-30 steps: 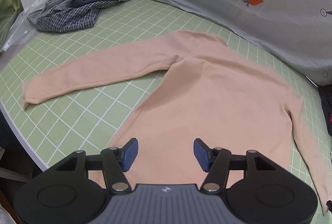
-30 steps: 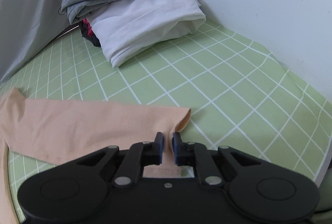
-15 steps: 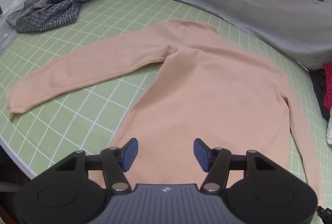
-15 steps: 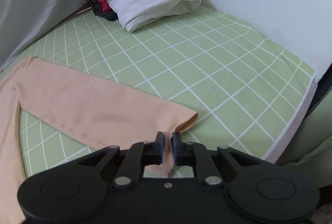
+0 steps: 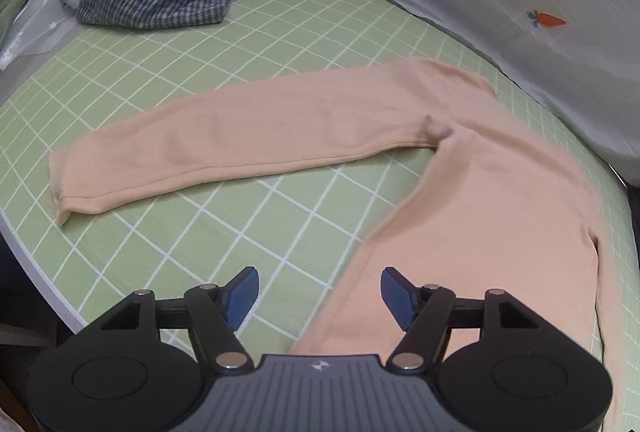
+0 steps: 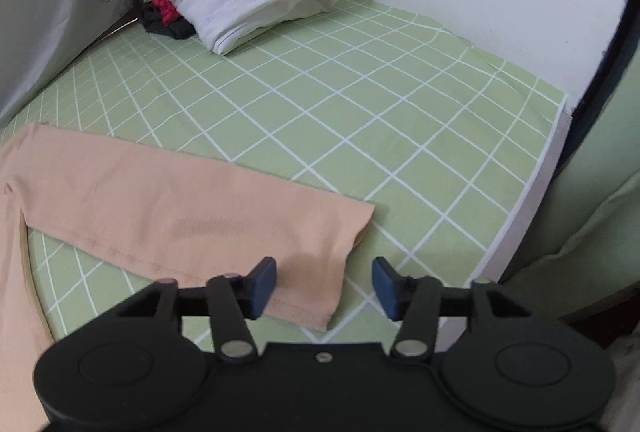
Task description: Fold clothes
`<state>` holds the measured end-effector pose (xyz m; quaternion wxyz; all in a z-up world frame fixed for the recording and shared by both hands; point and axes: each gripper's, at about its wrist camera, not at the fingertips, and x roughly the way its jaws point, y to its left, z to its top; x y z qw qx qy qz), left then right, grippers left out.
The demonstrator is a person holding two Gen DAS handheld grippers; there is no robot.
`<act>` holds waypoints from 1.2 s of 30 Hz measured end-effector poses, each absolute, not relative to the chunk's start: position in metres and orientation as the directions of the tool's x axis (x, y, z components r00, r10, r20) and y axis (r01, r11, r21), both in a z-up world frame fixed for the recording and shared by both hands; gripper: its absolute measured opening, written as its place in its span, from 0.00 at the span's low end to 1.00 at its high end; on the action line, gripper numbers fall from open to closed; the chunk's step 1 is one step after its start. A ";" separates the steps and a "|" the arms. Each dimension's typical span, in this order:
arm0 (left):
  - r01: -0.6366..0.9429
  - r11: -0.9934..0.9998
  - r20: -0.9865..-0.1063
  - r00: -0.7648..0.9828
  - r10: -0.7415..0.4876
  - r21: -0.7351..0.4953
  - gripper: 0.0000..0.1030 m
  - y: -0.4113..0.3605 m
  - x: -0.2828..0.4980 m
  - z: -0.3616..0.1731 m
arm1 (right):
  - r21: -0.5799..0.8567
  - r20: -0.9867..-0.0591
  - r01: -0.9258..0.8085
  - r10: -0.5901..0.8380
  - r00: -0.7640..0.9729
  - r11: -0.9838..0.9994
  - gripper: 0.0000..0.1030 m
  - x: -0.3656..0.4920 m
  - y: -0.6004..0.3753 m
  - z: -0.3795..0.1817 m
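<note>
Your two wrist cameras are looking steeply down, close over the bed, sharing the peach sweater [image 5: 480, 216] (opposite sleeves).

Peach long-sleeved sweater [image 5: 492, 216] spread flat on green gridded sheet. One sleeve [image 5: 224, 147] stretched straight out sideways, cuff near the bed edge. Other sleeve [image 6: 172, 216] likewise extended flat, its cuff end open, slightly gaping.

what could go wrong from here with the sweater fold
1. The right sleeve cuff lies near the mat's edge; a careless regrasp could drag it off.
2. The right gripper has just been opening, with the cuff lying loose between its jaws, so the sleeve may bunch.
3. The left gripper straddles the sweater's side seam and might pinch only one layer.
</note>
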<state>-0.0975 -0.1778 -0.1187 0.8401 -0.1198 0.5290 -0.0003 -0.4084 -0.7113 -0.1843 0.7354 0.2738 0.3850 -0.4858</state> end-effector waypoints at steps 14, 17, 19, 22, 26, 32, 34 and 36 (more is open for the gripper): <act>-0.335 0.930 -0.903 0.429 0.006 -0.152 0.76 -0.072 -0.065 -0.138 | -0.036 -0.802 0.841 -0.517 0.298 0.540 0.83 -0.328 -0.631 -0.166; -0.355 0.924 -0.907 0.421 0.023 -0.142 0.78 -0.052 -0.059 -0.143 | -0.049 -0.813 0.811 -0.495 0.307 0.583 0.83 -0.311 -0.610 -0.170; -0.361 0.924 -0.911 0.412 0.034 -0.129 0.79 -0.042 -0.054 -0.147 | -0.047 -0.820 0.803 -0.482 0.309 0.594 0.84 -0.303 -0.599 -0.172; -0.361 0.926 -0.918 0.393 0.048 -0.106 0.79 -0.030 -0.046 -0.154 | -0.052 -0.825 0.799 -0.477 0.305 0.600 0.84 -0.296 -0.584 -0.174; -0.344 0.934 -0.923 0.383 0.047 -0.094 0.82 -0.022 -0.036 -0.161 | -0.059 -0.828 0.807 -0.480 0.289 0.588 0.85 -0.289 -0.570 -0.175; -0.308 0.947 -0.920 0.389 0.039 -0.090 0.90 -0.020 -0.024 -0.167 | -0.075 -0.839 0.807 -0.475 0.267 0.586 0.85 -0.278 -0.554 -0.178; -0.296 0.952 -0.920 0.390 0.042 -0.083 0.93 -0.021 -0.021 -0.168 | -0.075 -0.840 0.807 -0.473 0.265 0.586 0.85 -0.275 -0.549 -0.177; -0.286 0.956 -0.920 0.389 0.050 -0.069 0.95 -0.023 -0.019 -0.169 | -0.077 -0.838 0.805 -0.476 0.268 0.588 0.85 -0.272 -0.546 -0.175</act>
